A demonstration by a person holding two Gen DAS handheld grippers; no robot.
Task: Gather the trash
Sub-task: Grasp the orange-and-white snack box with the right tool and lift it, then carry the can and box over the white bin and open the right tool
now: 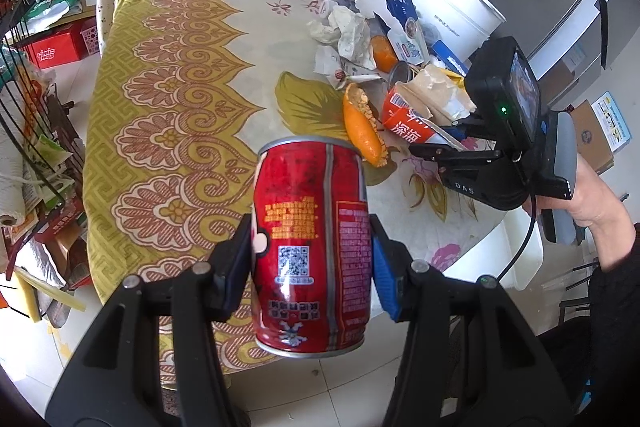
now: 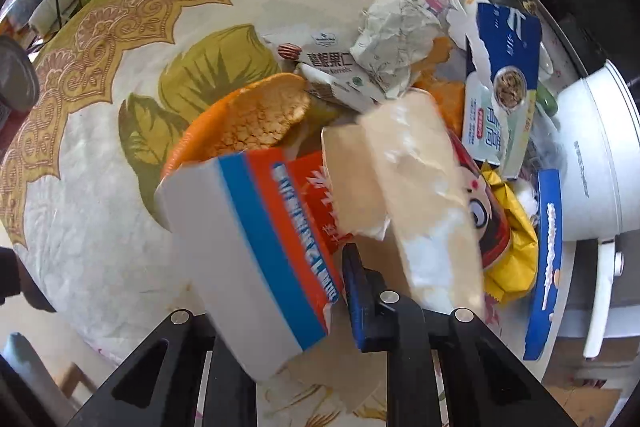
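A: What could go wrong here?

B: The right gripper [image 2: 340,279] pinches only the flap edge of the torn orange-and-blue carton [image 2: 256,251]. I'd guess that thin card could tear or slide free, and dragging it may pull the orange peel [image 2: 240,123] off the table's [image 1: 168,99] edge.

A: And the other tongs?

B: The left gripper [image 1: 310,259] squeezes the red drink can [image 1: 312,247] across its middle, held above the tablecloth's border. It tilts, so a slack grip might let it slip.

A: How does the carton look?

B: Crumpled, ripped open, lying among wrappers beside the white cooker [image 2: 592,163].
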